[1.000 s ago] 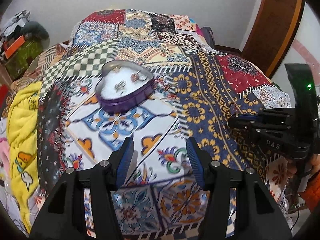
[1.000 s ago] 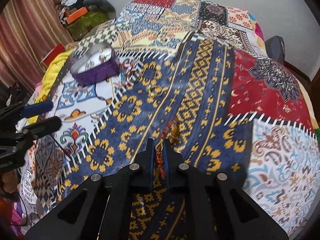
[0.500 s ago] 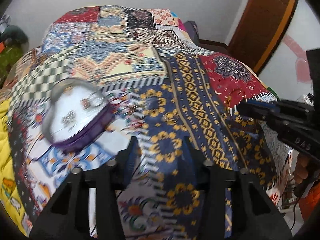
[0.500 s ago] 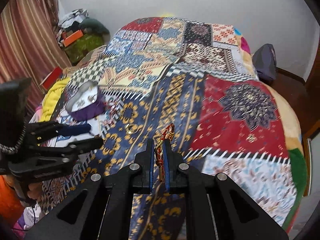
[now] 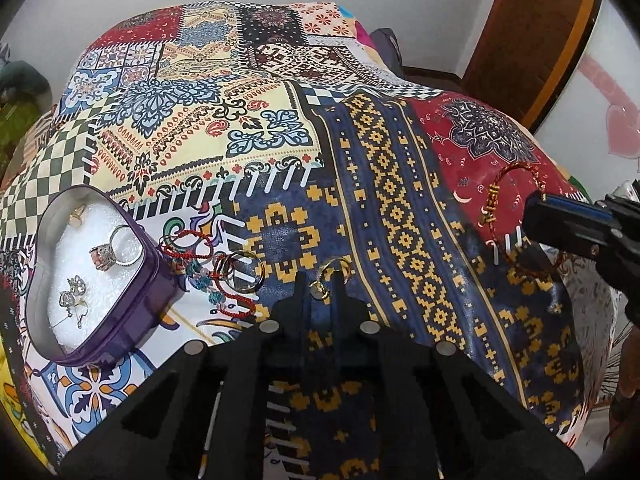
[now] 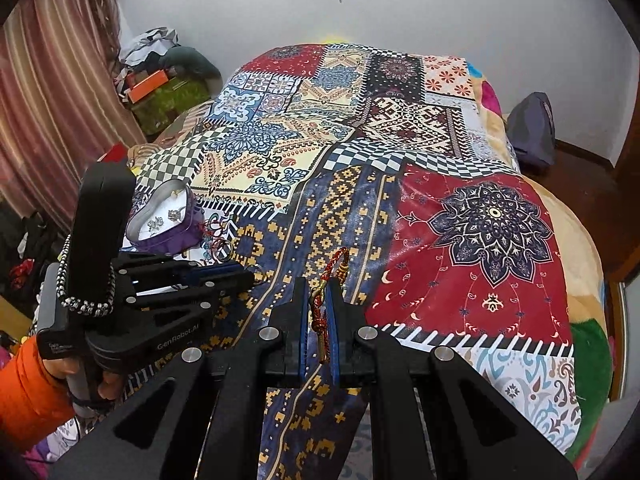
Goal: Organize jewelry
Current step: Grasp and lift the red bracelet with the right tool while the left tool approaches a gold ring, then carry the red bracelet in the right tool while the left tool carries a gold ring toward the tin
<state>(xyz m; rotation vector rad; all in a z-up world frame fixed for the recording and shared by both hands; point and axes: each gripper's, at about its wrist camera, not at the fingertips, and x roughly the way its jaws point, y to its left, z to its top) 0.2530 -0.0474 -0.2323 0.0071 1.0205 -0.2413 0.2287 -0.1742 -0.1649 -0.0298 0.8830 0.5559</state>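
"GenRobot.AI" stands in pale letters on the left tool body.

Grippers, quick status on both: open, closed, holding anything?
Left gripper: fingers closed on the gold ring lying on the bedspread.
Right gripper: closed, holding the red thread bracelet.

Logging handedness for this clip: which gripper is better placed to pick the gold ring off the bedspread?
Left. The left gripper already brackets the gold ring; the right gripper is occupied with the red bracelet.
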